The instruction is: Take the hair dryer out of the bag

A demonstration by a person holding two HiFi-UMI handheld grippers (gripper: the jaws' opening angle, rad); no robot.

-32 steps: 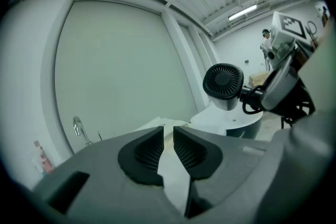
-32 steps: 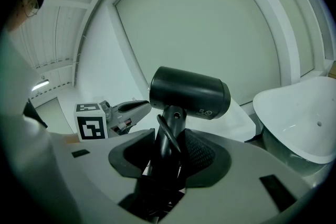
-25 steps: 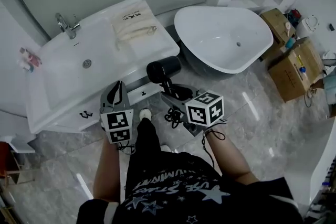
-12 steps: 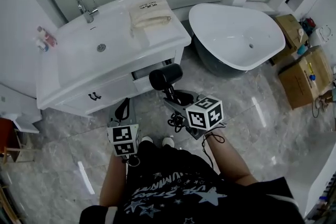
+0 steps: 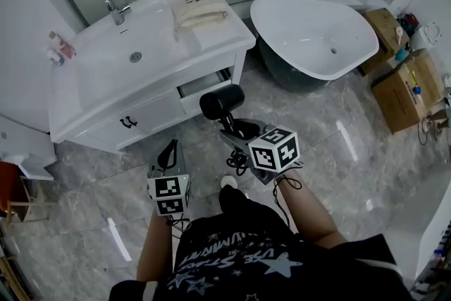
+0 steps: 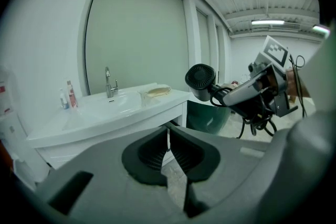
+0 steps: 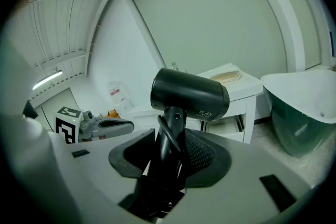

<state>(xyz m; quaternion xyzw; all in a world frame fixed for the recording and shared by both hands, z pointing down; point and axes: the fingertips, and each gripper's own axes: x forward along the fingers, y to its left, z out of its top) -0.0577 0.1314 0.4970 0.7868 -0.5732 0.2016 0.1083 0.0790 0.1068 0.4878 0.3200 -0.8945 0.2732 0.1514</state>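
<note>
though empty, left tool (image 6: 168, 134) with jaws together; right tool (image 7: 169, 149) tight on the black hair dryer (image 7: 189, 94) handle

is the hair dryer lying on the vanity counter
No, the hair dryer stands upright with its handle clamped in the right tongs, held up in the air.

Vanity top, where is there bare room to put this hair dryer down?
Bare: the strip between the bag and the counter's front edge; the basin too. Crowded: bottles at the left, faucet behind.
</note>
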